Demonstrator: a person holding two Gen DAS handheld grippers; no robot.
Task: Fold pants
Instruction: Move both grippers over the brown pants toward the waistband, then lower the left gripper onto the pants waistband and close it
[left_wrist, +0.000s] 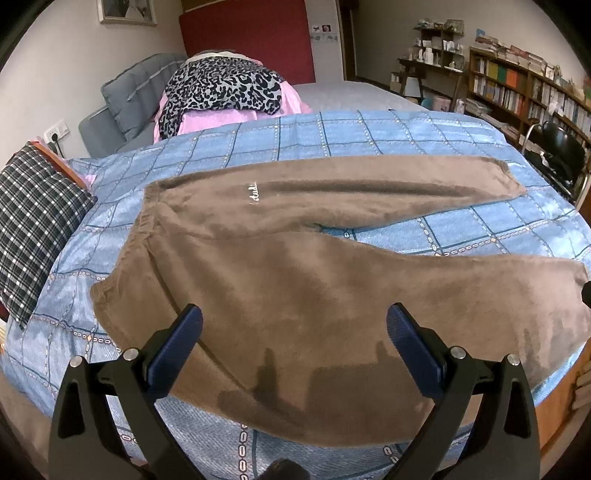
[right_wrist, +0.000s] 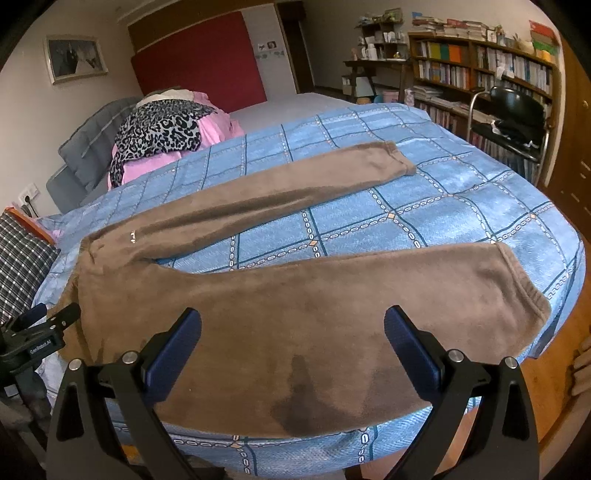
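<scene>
Brown fleece pants (left_wrist: 295, 280) lie flat on a blue checked bedspread (left_wrist: 461, 229), waistband at the left, both legs spread apart toward the right. My left gripper (left_wrist: 294, 325) hovers open above the near leg close to the seat. In the right wrist view the same pants (right_wrist: 295, 302) fill the middle, and my right gripper (right_wrist: 293, 326) hangs open over the near leg, nothing between its blue pads (right_wrist: 173, 350). The left gripper's tip (right_wrist: 44, 328) shows at the left edge beside the waistband.
A checked pillow (left_wrist: 33, 229) lies at the left. Leopard-print and pink clothes (left_wrist: 221, 92) are piled by the grey headboard. Bookshelves (right_wrist: 480, 74) and a black chair (right_wrist: 513, 118) stand to the right. Part of a hand (right_wrist: 581, 365) shows beyond the bed's wooden edge.
</scene>
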